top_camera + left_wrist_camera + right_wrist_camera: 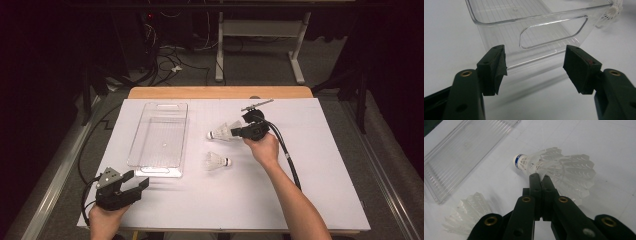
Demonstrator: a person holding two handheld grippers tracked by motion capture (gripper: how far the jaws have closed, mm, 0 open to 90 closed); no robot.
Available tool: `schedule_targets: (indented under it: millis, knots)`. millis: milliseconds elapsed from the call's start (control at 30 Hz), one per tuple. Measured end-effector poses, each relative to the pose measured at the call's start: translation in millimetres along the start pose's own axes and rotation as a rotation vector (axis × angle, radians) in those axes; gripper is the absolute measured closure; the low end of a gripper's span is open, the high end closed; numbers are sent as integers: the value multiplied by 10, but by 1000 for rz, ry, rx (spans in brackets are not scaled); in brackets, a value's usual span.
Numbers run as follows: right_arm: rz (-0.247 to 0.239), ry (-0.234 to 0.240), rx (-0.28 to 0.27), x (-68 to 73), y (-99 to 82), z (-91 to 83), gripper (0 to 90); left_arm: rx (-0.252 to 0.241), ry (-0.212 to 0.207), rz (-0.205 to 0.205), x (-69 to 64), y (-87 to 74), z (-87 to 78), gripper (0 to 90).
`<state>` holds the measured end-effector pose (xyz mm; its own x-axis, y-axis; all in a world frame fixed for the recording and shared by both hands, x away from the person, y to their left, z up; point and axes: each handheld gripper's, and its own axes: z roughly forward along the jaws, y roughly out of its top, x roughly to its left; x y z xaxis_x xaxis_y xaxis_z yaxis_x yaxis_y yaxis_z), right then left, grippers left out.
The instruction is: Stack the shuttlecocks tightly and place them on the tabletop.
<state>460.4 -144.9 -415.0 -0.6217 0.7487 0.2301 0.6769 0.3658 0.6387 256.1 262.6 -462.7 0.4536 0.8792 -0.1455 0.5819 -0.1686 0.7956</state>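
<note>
Two white shuttlecocks lie on the white mat. My right gripper points left, its jaws shut on the skirt edge of the far shuttlecock, whose cork points left toward the bin. Beside my right hand lies the near shuttlecock, its cork pointing right; its skirt also peeks in as the white shuttlecock at the left gripper view's top right. At the mat's front left my left gripper stands open and empty, facing the handle end of the clear plastic bin.
The bin holds nothing and lies lengthwise on the left half of the mat. A thin grey metal tool rests near the mat's far edge, behind my right gripper. Beyond the wooden table edge are cables and desk legs on the floor.
</note>
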Motion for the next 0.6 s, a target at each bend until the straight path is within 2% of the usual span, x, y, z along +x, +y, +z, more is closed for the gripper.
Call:
schedule_targets:
  millis: [600]
  knots:
    - [-15, 30, 2, 104, 34, 56, 900, 1, 1, -1, 0, 0, -1, 355]
